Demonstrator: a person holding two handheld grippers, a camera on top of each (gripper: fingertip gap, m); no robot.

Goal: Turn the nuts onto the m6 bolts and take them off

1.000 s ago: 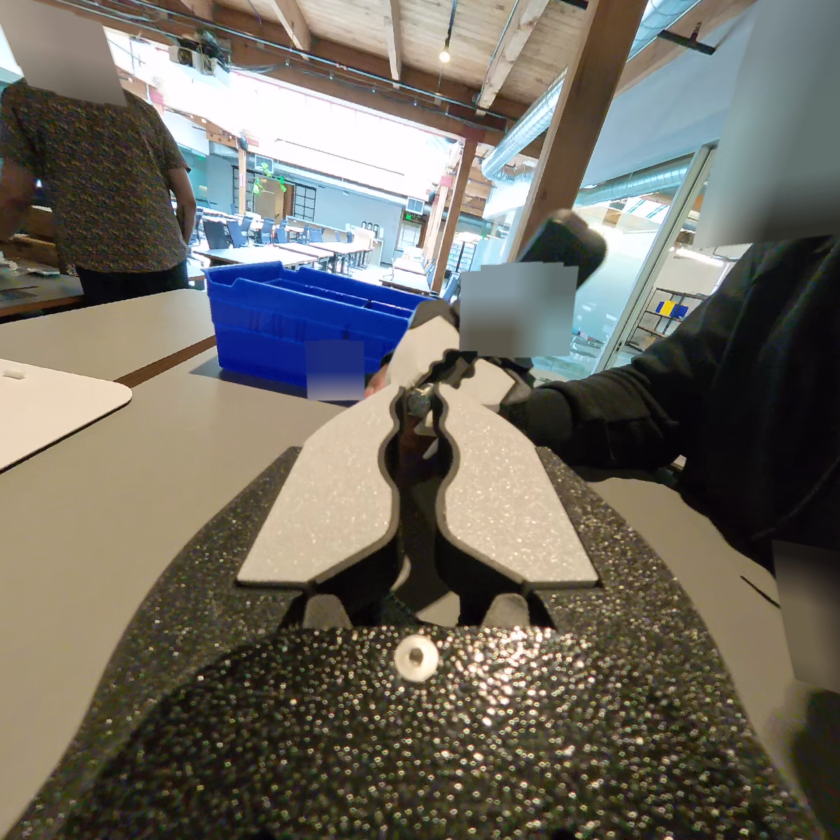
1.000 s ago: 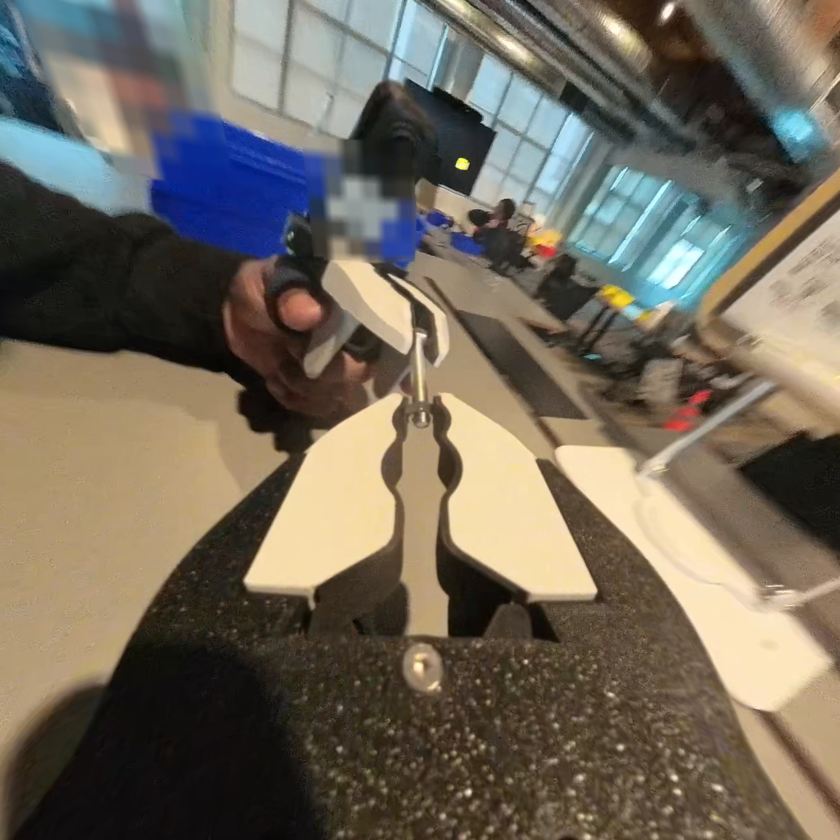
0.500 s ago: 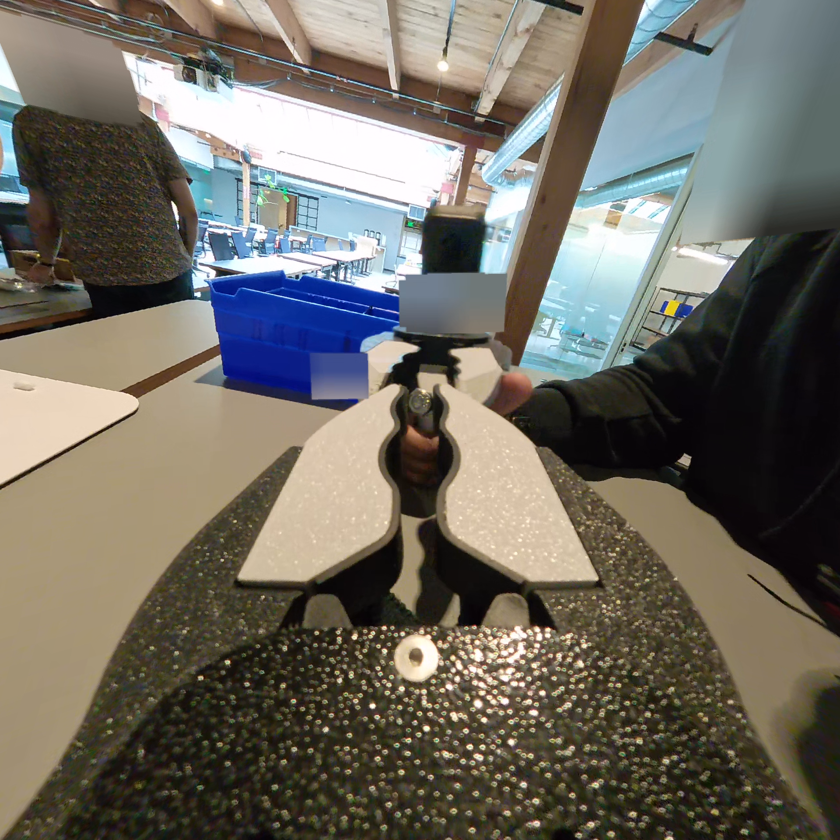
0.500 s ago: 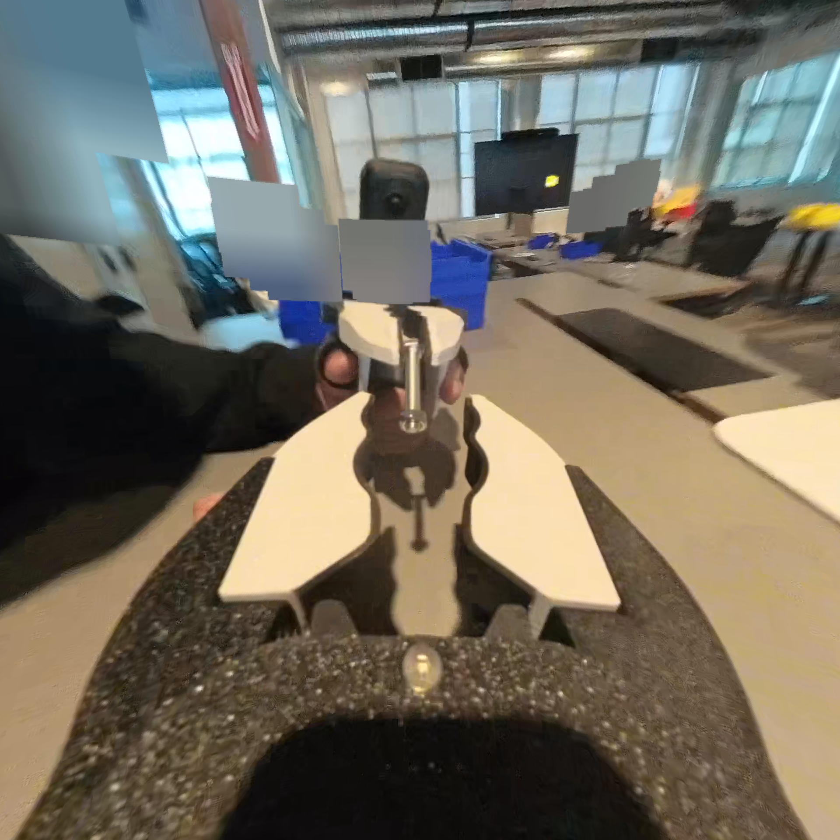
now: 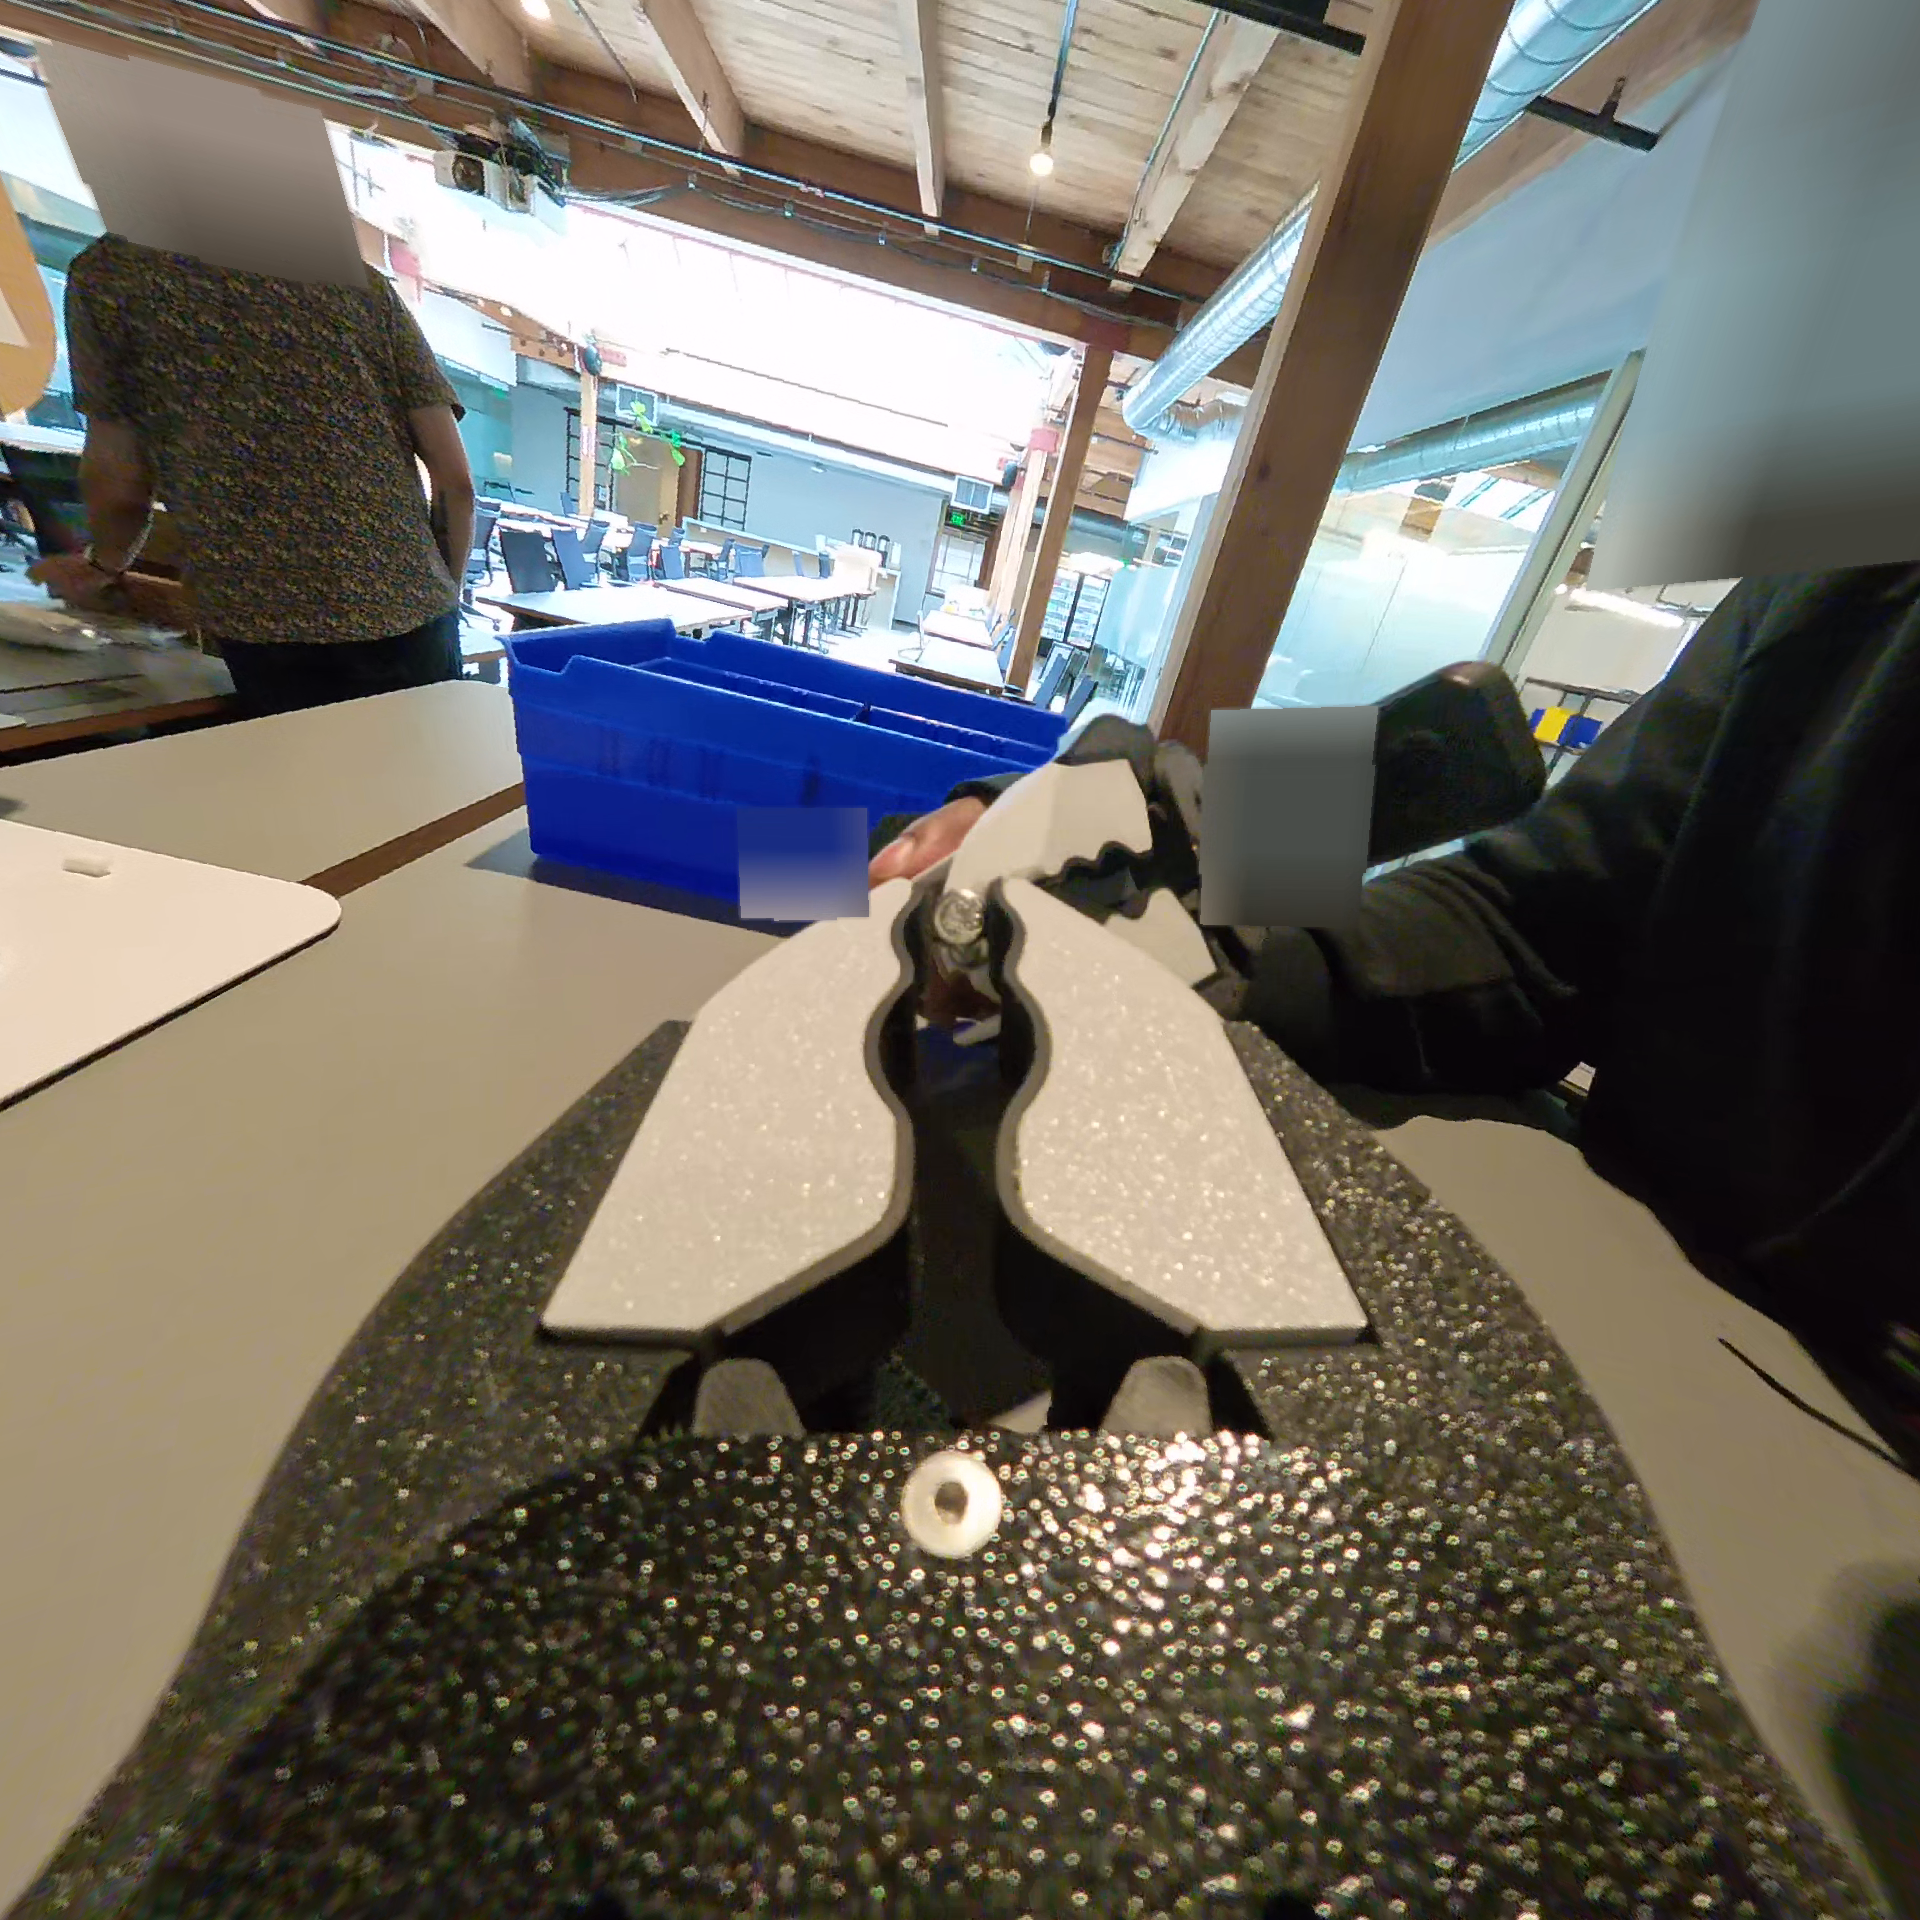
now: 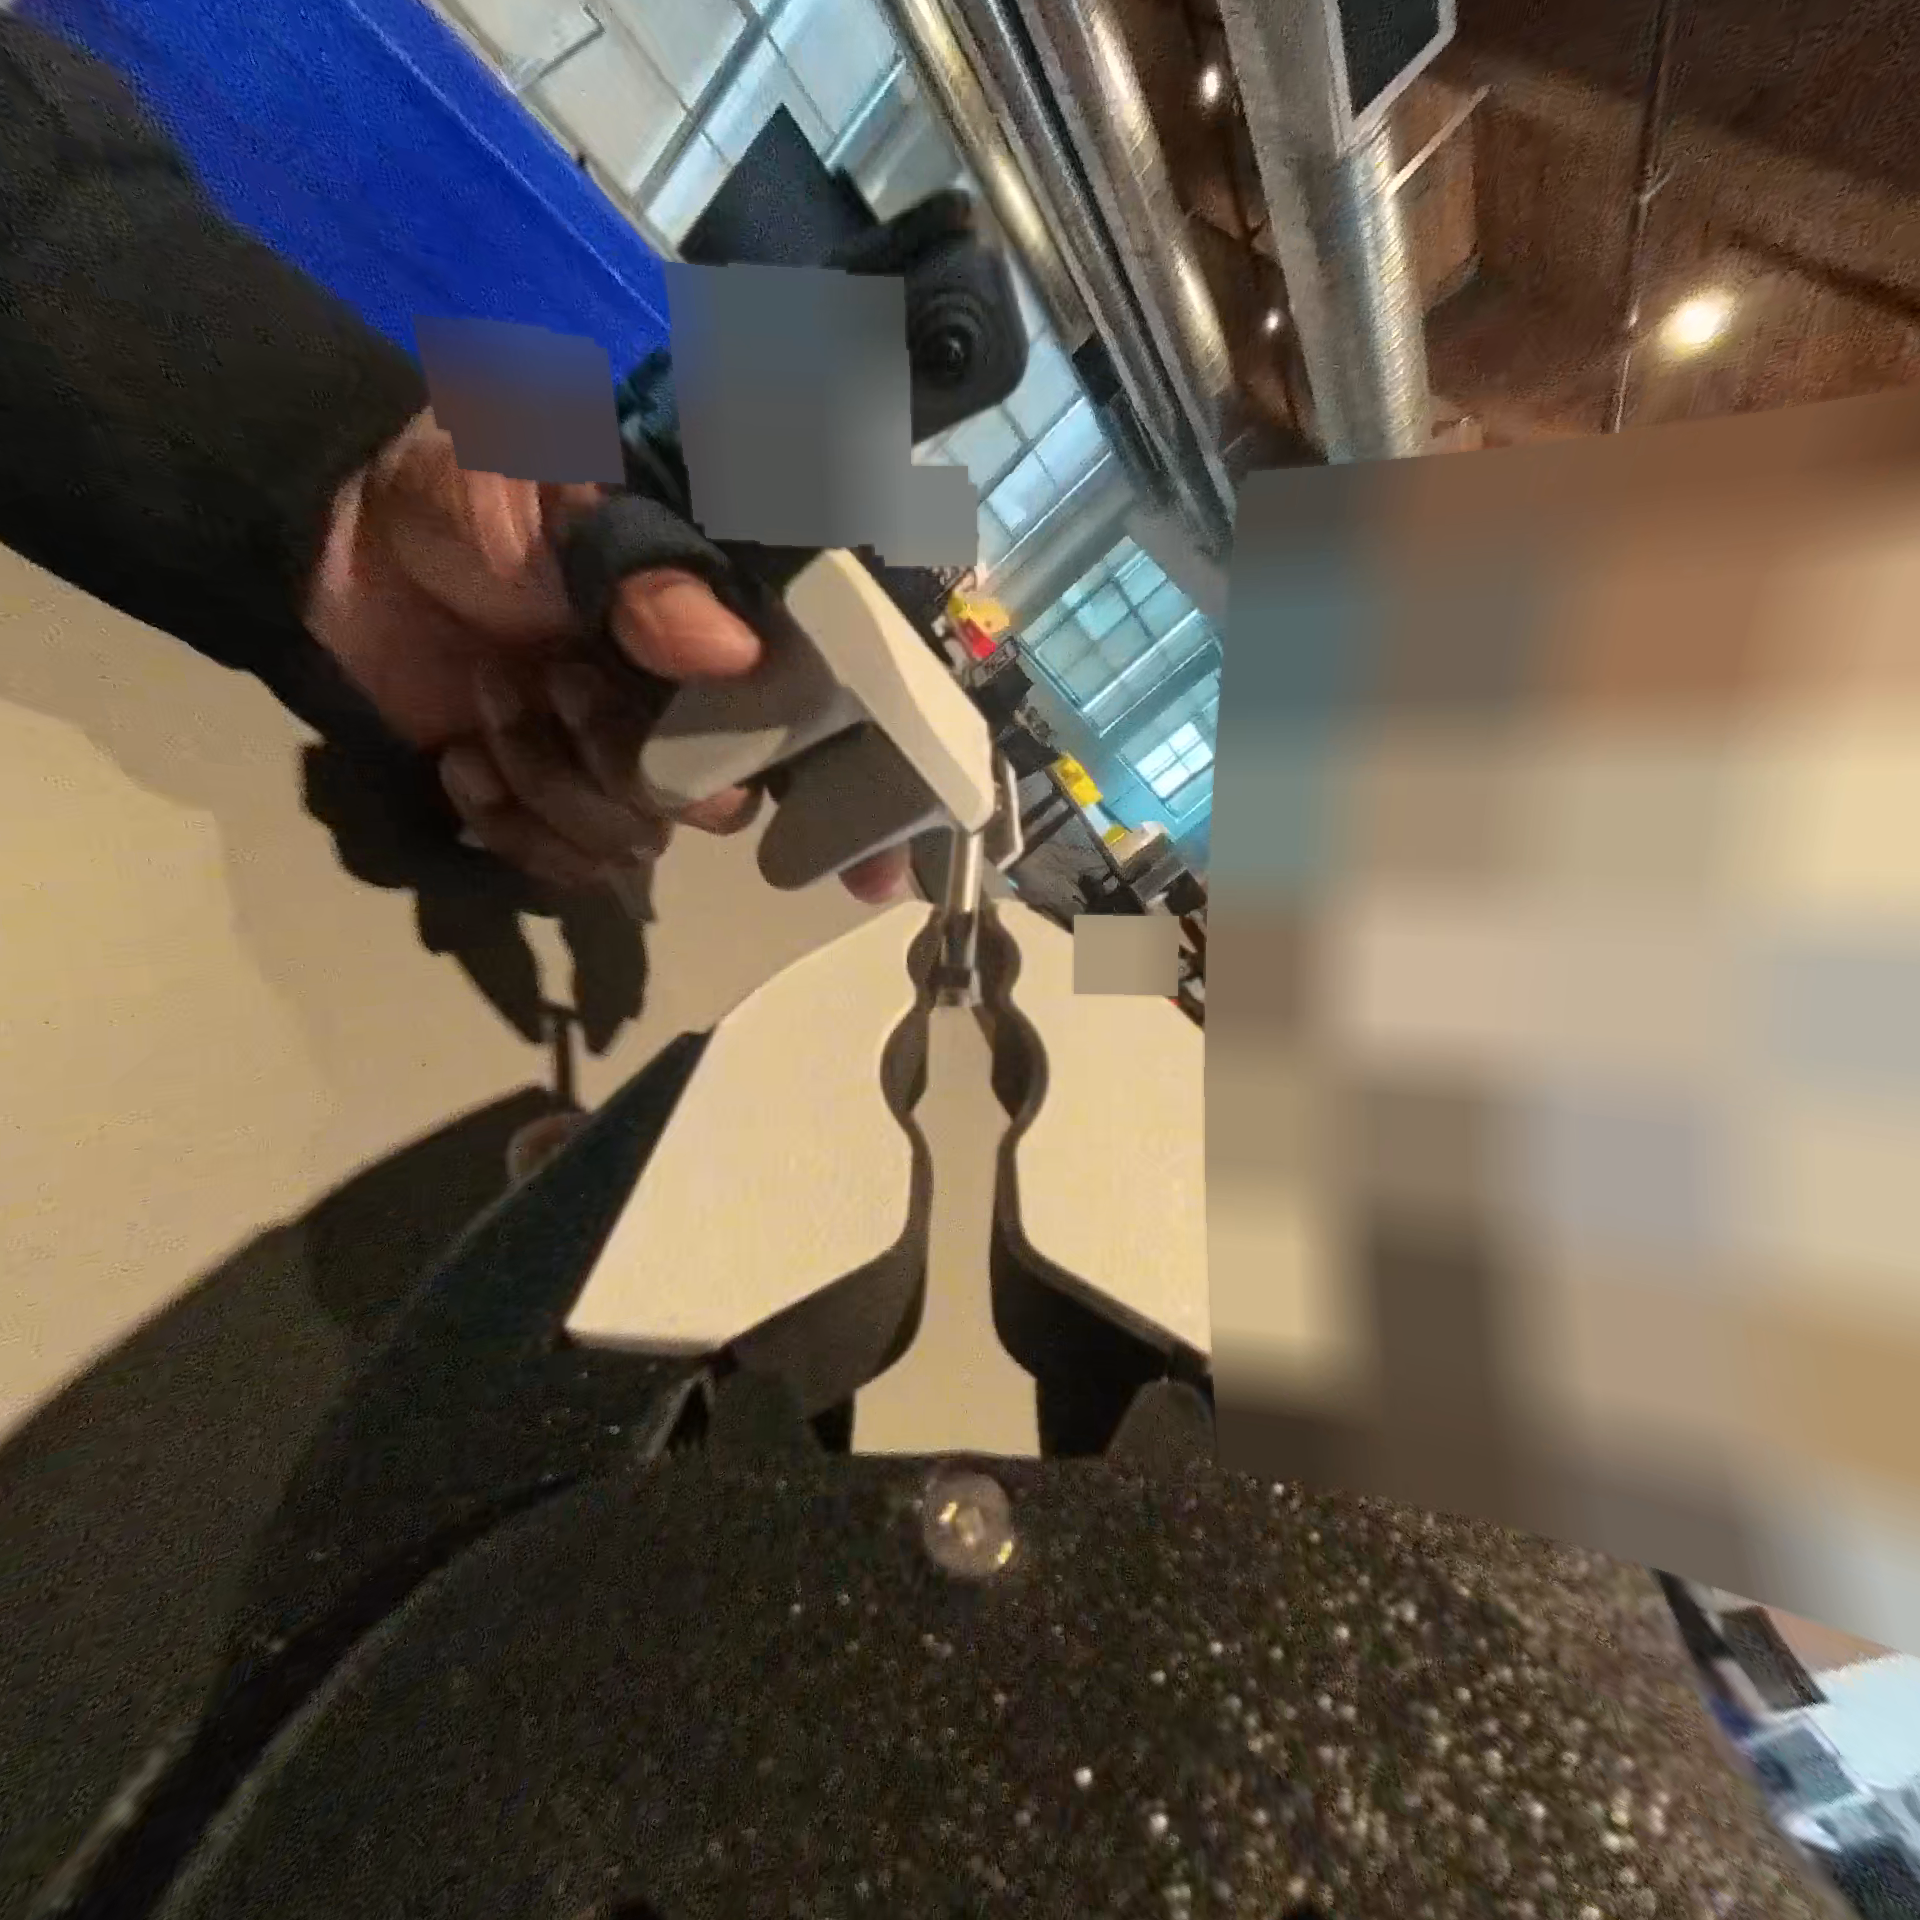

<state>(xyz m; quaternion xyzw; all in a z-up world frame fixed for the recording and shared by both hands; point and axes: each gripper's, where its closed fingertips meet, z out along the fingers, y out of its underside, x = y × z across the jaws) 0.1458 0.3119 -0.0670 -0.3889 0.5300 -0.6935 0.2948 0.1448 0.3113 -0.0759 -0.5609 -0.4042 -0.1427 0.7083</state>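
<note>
In the left wrist view my left gripper (image 5: pixel 958 925) is shut on the head end of a silver m6 bolt (image 5: pixel 956 916), held above the grey table (image 5: pixel 312 1143). The right gripper (image 5: pixel 1049 831) faces it, rolled to one side, in a black-sleeved hand. In the right wrist view my right gripper (image 6: pixel 956 971) is shut on a small nut (image 6: pixel 954 977) at the bolt's free end. The bolt's shaft (image 6: pixel 966 873) runs from there up into the left gripper (image 6: pixel 977 805). This view is tilted and blurred, and a mosaic patch covers its right side.
A blue plastic bin (image 5: pixel 727 769) stands on the table behind the grippers. A white board (image 5: pixel 125 935) lies at the left. A person (image 5: pixel 260 468) stands at the far left by another table. A wooden post (image 5: pixel 1299 416) rises at the back right.
Half a second ago my right gripper was open and level, just short of the nut. It is now shut on the nut and rolled over. The left gripper has kept hold of the bolt.
</note>
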